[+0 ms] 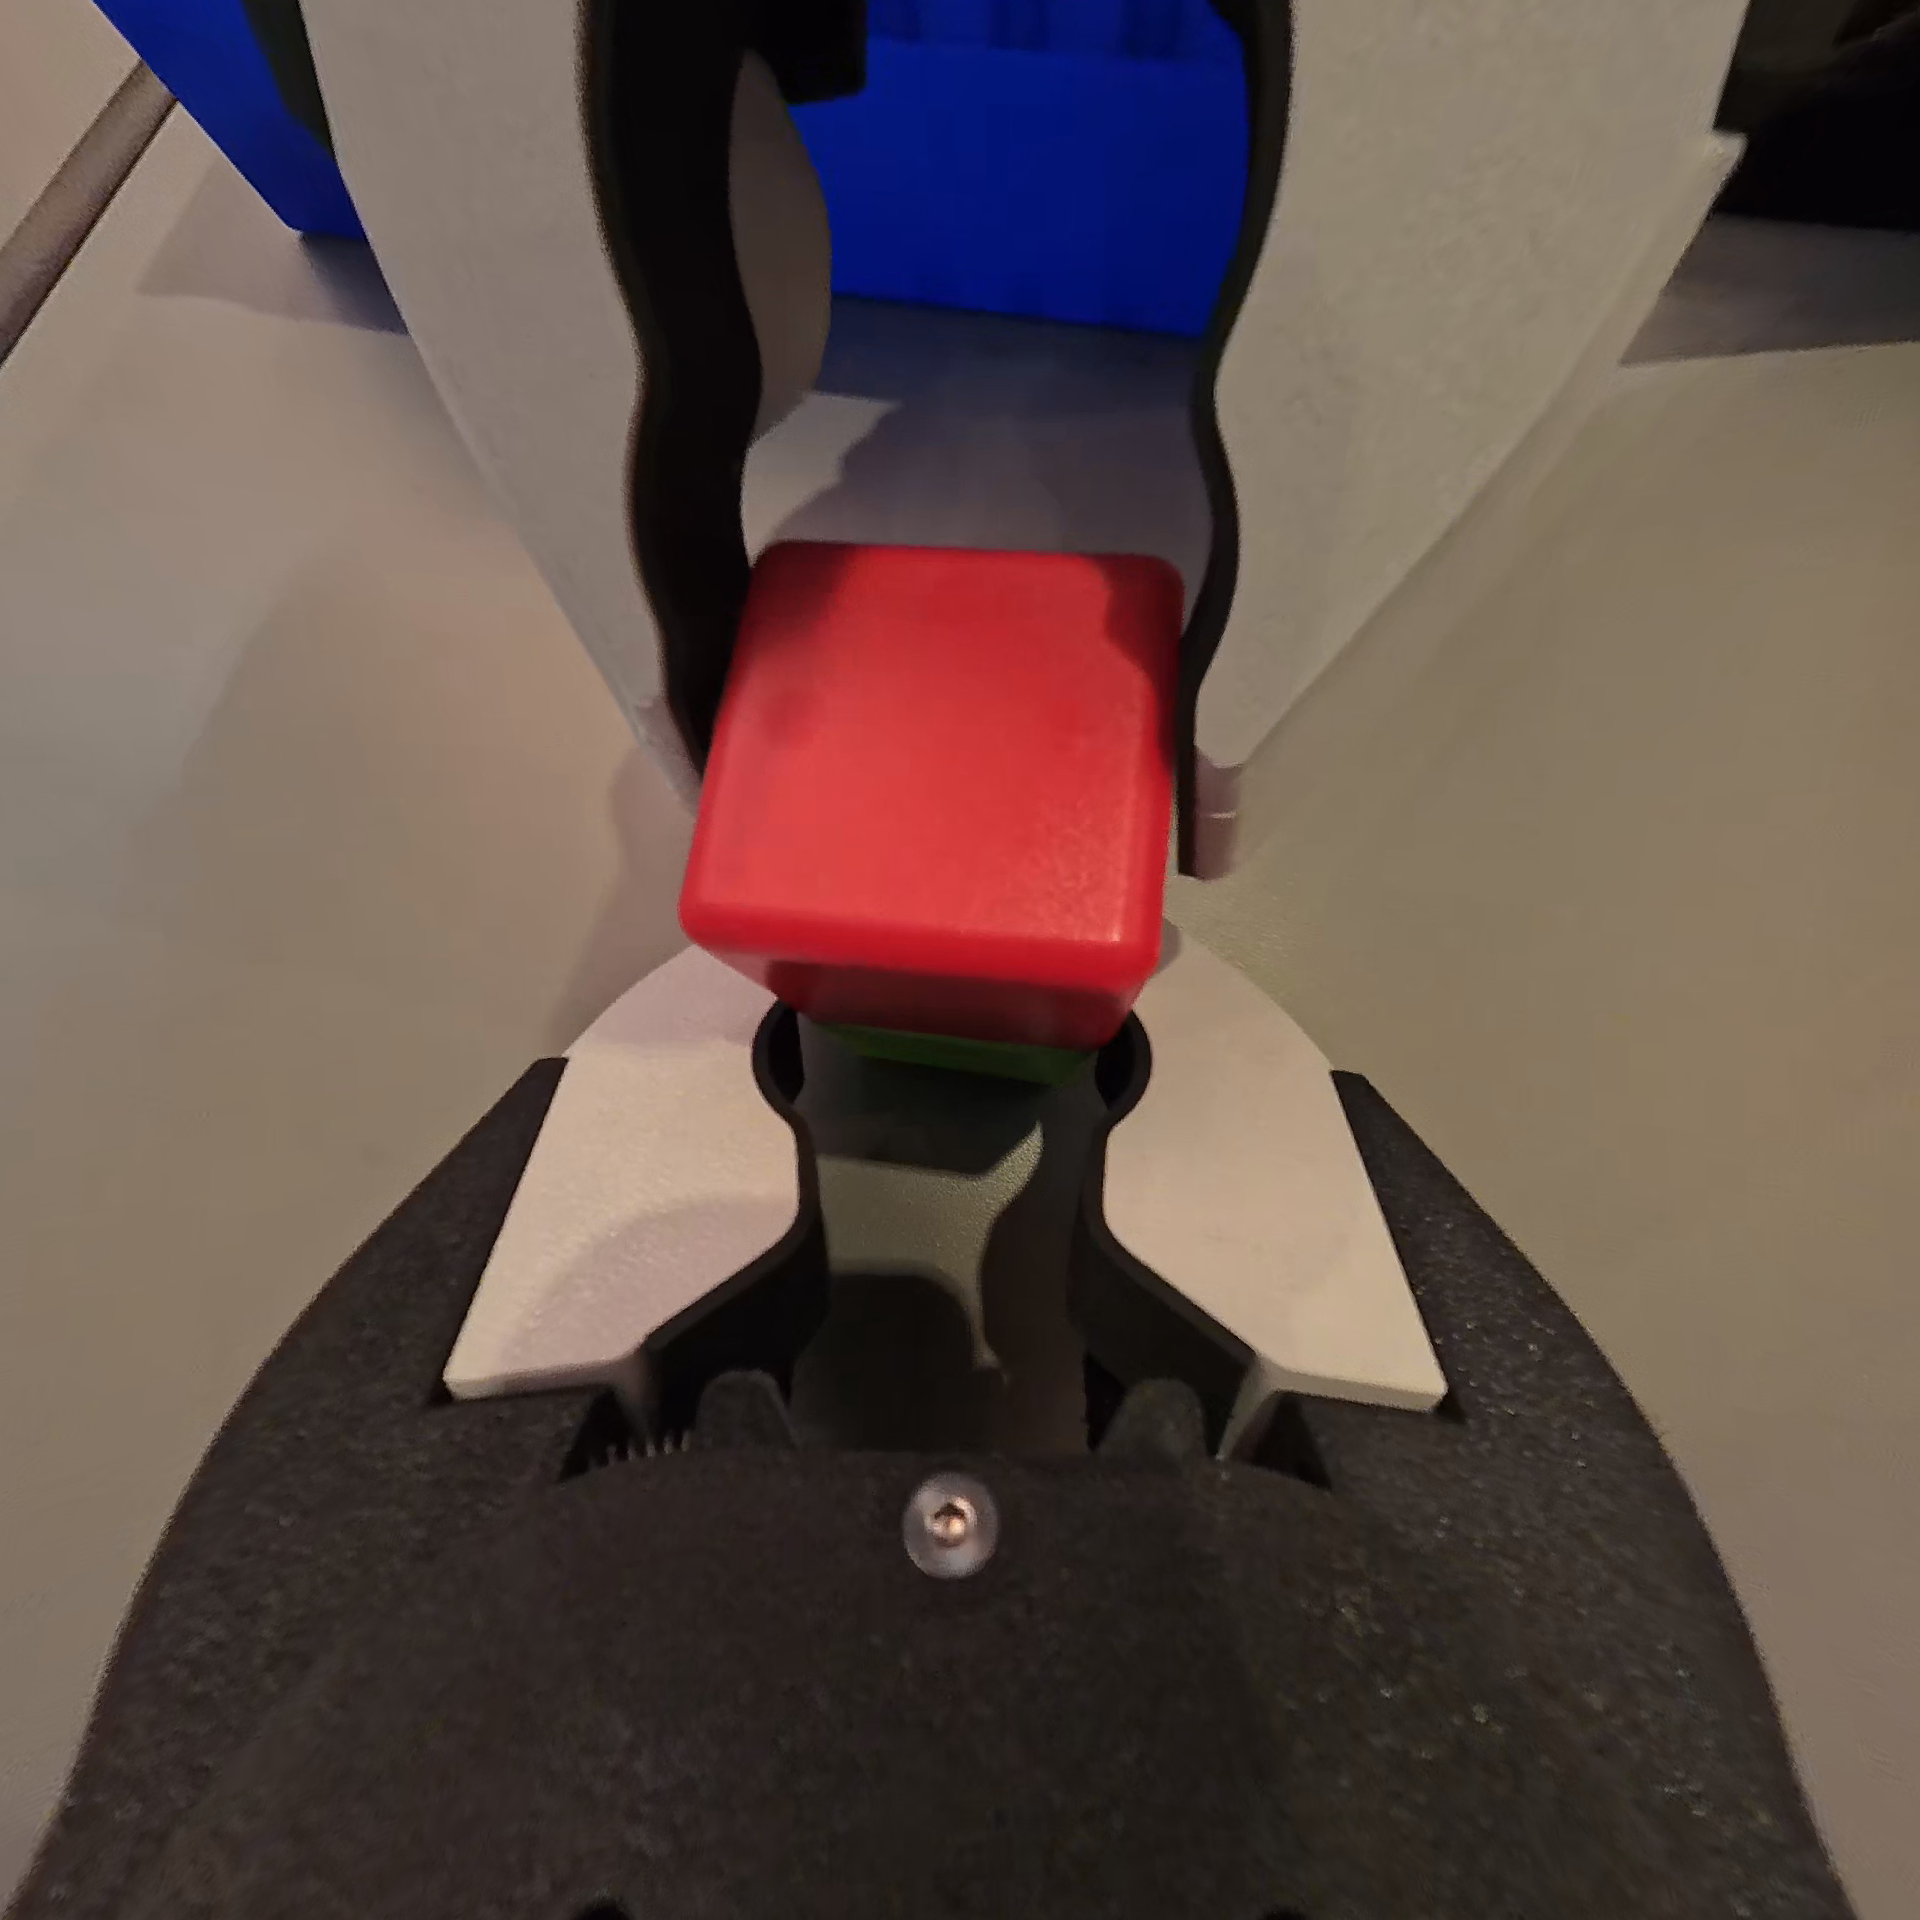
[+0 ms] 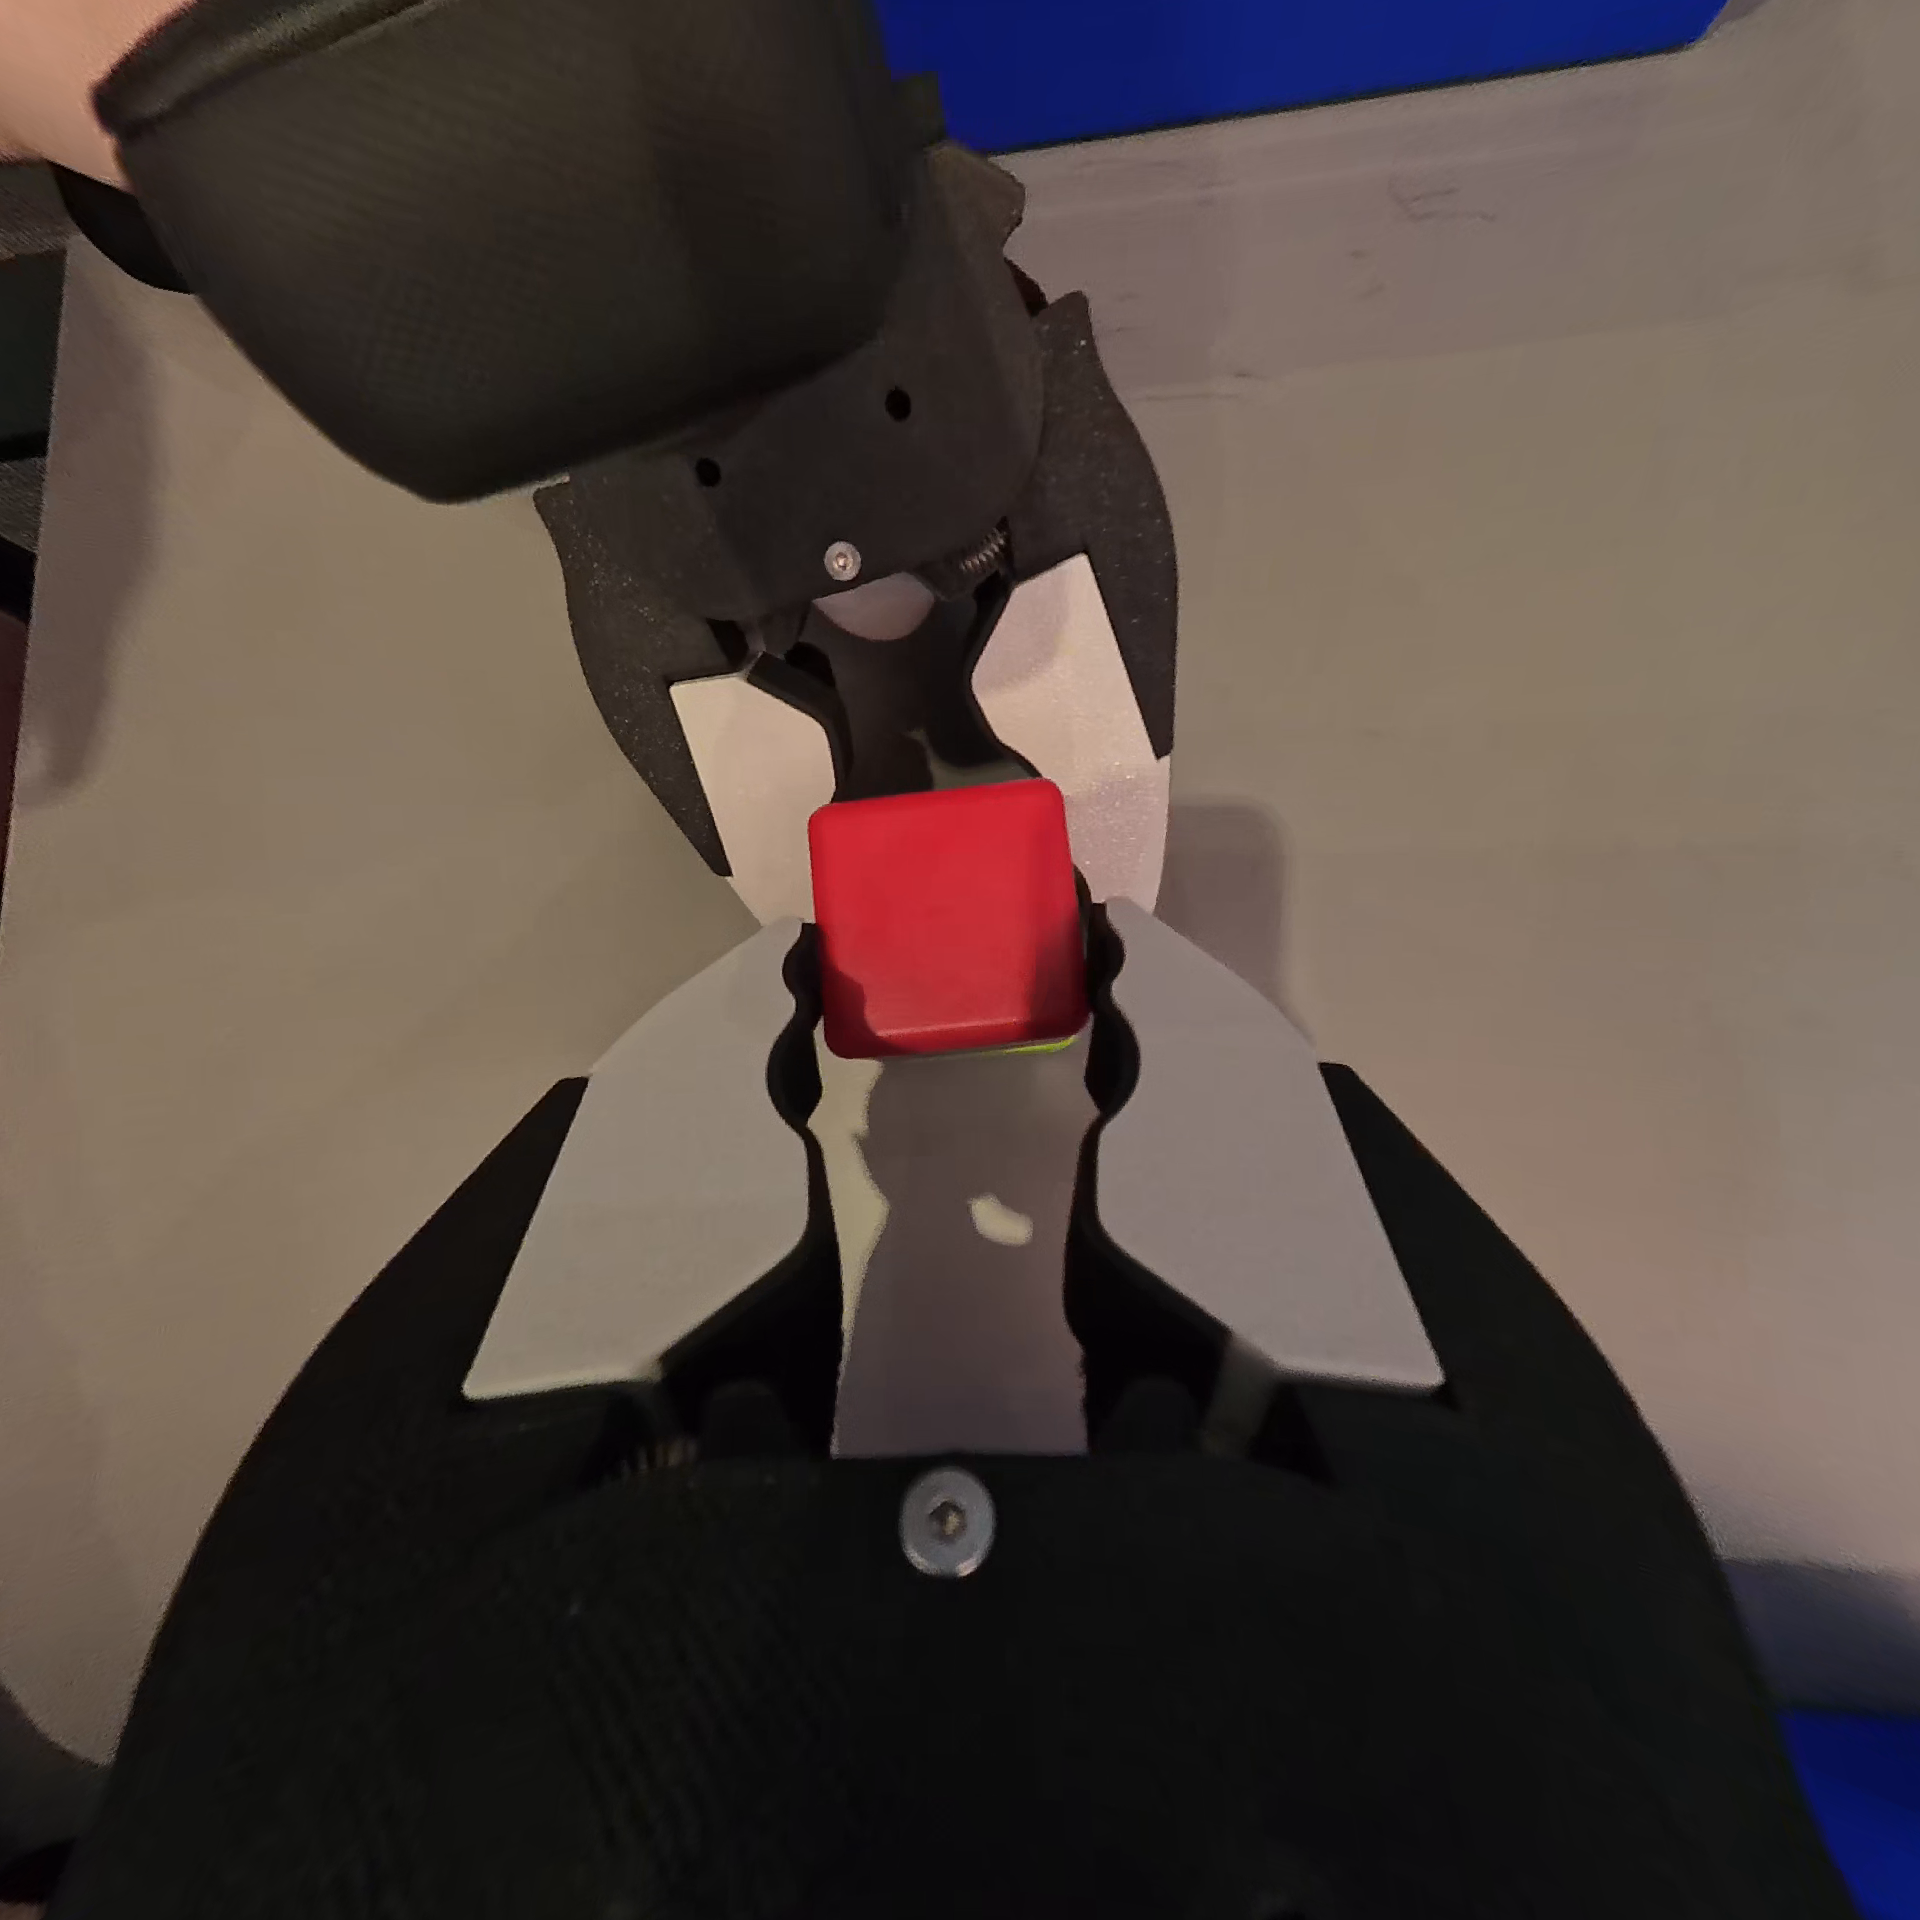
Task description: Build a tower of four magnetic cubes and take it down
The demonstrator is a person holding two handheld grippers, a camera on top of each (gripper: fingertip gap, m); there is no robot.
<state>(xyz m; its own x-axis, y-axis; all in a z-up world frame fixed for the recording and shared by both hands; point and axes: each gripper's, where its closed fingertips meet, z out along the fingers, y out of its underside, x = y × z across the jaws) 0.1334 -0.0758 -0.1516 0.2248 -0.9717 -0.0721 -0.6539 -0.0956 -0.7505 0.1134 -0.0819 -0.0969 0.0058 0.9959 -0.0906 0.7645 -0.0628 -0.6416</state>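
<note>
Fingers of the right gripper (image 2: 951, 997) clamp the red cube (image 2: 940, 920) atop a green cube (image 2: 1023, 1047) gripped lower by the left gripper (image 1: 940, 1060), so whether building or dismantling is unclear.

We see only a green sliver (image 1: 951, 1051) under the red cube (image 1: 935, 769), anything lower is hidden, and the blue box (image 1: 997, 177) is cut off.

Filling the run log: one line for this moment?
left gripper: gripping green cube | right gripper: gripping red cube stacked on it
</note>
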